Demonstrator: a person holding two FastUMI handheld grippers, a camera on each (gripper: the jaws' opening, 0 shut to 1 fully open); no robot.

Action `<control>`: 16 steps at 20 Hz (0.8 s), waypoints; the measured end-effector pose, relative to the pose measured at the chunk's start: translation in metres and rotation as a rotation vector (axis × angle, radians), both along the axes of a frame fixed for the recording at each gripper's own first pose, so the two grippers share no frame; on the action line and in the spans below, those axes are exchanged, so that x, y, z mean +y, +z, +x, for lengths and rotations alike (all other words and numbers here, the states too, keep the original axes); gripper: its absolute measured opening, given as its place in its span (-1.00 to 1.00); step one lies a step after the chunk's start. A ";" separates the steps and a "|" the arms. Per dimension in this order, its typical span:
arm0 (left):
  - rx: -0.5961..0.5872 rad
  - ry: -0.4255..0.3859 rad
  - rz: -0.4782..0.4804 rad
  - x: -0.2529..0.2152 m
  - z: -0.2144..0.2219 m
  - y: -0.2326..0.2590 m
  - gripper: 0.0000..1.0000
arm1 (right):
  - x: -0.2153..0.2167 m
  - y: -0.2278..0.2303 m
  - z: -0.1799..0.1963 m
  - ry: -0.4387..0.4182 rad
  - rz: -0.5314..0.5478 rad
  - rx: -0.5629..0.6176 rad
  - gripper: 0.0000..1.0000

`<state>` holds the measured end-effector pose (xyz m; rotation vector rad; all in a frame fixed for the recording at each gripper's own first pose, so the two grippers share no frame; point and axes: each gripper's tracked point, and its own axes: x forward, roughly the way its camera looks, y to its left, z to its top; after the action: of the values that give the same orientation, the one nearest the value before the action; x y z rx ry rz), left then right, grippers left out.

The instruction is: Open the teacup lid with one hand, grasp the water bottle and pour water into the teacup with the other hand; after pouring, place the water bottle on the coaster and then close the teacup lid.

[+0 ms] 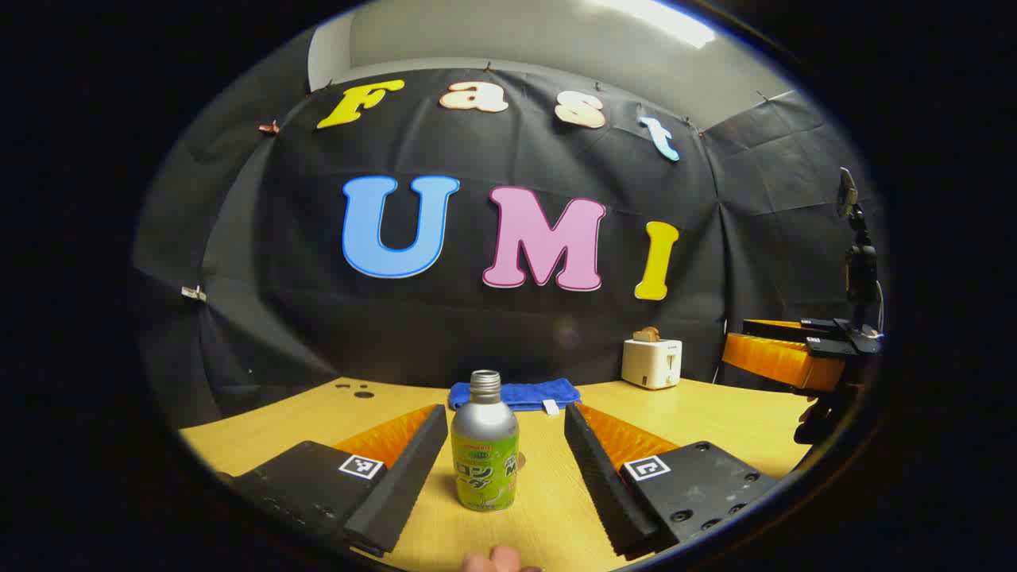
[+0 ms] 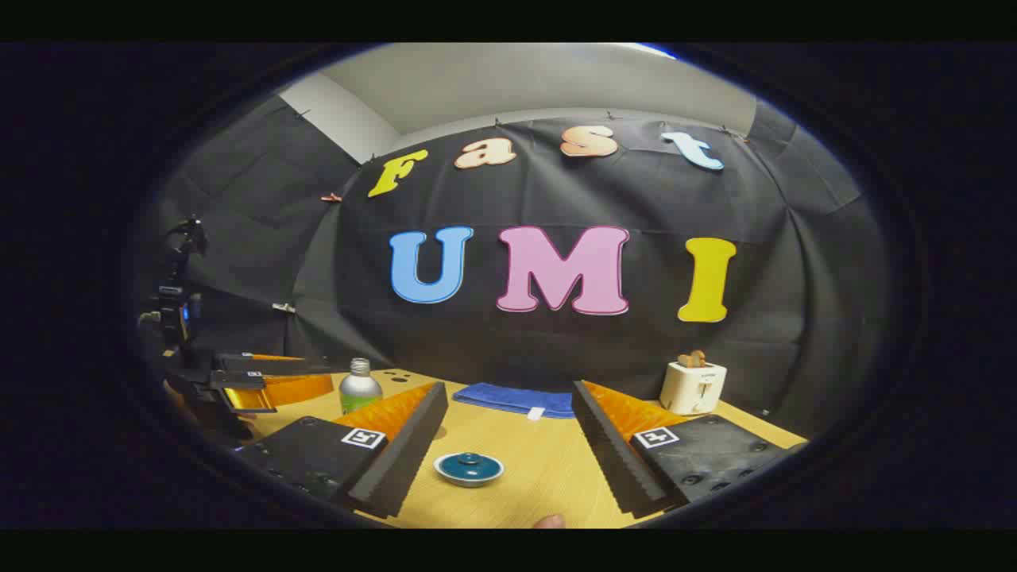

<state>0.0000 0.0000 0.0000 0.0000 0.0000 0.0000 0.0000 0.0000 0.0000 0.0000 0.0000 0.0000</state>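
While the water bottle [image 1: 485, 443] stands upright on the wooden table [image 1: 715, 421], it sits squarely between the two spread fingers of the left gripper [image 1: 496, 457] in the left gripper view, with a clear gap of table on either side, so neither finger touches it. That gripper is released, its jaws wide apart. The bottle has a silver neck and shoulder with no cap showing and a green label lower down (the print is too small to make out).

Beyond the bottle, at about 12 o'clock from it, a folded blue cloth [image 1: 515, 394] lies flat near the back of the table. At roughly 2 o'clock a white toaster [image 1: 651, 361] stands near the booth wall. Farther out at 3 o'clock, the right gripper [image 1: 783, 349] hangs above the table edge, held by a hand.

In the right gripper view, the teacup lid [image 2: 469, 467], dark teal with a small knob, lies low between the right gripper's [image 2: 508, 449] fingers, nearer the left one but touching neither. This gripper is also released, jaws wide. I cannot tell whether the lid sits on a cup or straight on the table. From the lid, the bottle [image 2: 360, 385] is at 10 o'clock, the cloth [image 2: 516, 399] at 12 to 1 o'clock and the toaster [image 2: 693, 385] at 2 o'clock. The left gripper [image 2: 262, 381] shows at 9 to 10 o'clock.
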 end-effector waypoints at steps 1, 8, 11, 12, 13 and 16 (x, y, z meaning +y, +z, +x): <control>-0.005 0.010 0.002 0.004 0.001 0.001 0.89 | 0.000 0.000 0.001 0.000 0.001 -0.001 0.94; -0.002 0.002 -0.022 0.009 0.009 -0.010 0.89 | -0.001 -0.018 0.013 0.011 0.050 0.026 0.95; 0.011 -0.007 -0.029 0.008 0.012 -0.016 0.89 | -0.002 -0.023 0.015 0.012 0.051 0.037 0.94; 0.012 -0.004 -0.026 0.010 0.012 -0.015 0.89 | -0.003 -0.024 0.016 0.011 0.051 0.038 0.94; 0.010 0.000 -0.023 0.011 0.011 -0.015 0.89 | -0.003 -0.023 0.015 0.011 0.054 0.035 0.94; 0.008 0.006 -0.016 0.013 0.012 -0.015 0.89 | -0.001 -0.021 0.016 0.015 0.060 0.030 0.95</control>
<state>0.0118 0.0128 -0.0150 -0.0155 0.0083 0.0065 0.0164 -0.0013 -0.0211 0.0599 0.0297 0.0147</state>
